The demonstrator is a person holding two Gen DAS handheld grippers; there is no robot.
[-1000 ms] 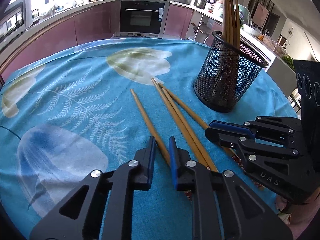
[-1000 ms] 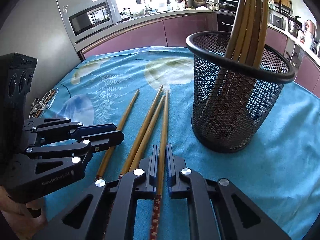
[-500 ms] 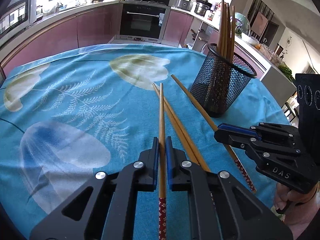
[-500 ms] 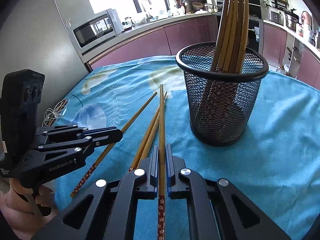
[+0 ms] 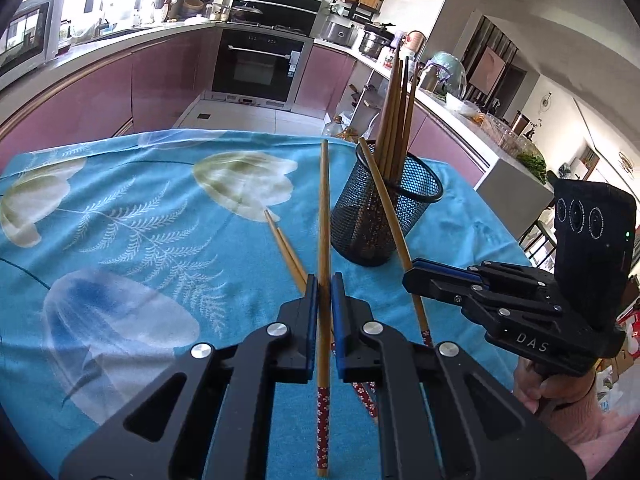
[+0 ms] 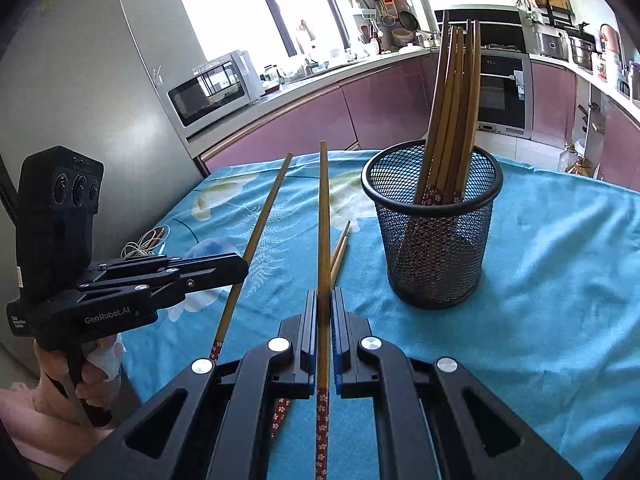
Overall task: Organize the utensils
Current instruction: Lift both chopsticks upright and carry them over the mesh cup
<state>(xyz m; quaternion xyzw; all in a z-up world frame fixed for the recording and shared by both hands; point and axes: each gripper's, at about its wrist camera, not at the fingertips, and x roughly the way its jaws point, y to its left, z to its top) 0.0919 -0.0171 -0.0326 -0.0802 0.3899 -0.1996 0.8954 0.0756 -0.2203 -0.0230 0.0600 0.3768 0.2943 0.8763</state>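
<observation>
Because each chopstick must drop tip-up into the mesh cup [image 6: 434, 224] like those already standing there, my left gripper [image 5: 325, 280] and right gripper [image 6: 325, 298] each clamp one chopstick [image 5: 323, 216] [image 6: 323, 216] lifted off the tablecloth [image 6: 560, 280]; two more [image 5: 286, 246] lie beside the cup.

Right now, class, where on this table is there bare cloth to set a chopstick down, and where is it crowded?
Free: the blue tablecloth right of the mesh holder, and the fern-print stretch left of the loose chopsticks. Crowded: the middle, where both hand-held grippers, left and right, each clamp a chopstick beside the holder.
</observation>
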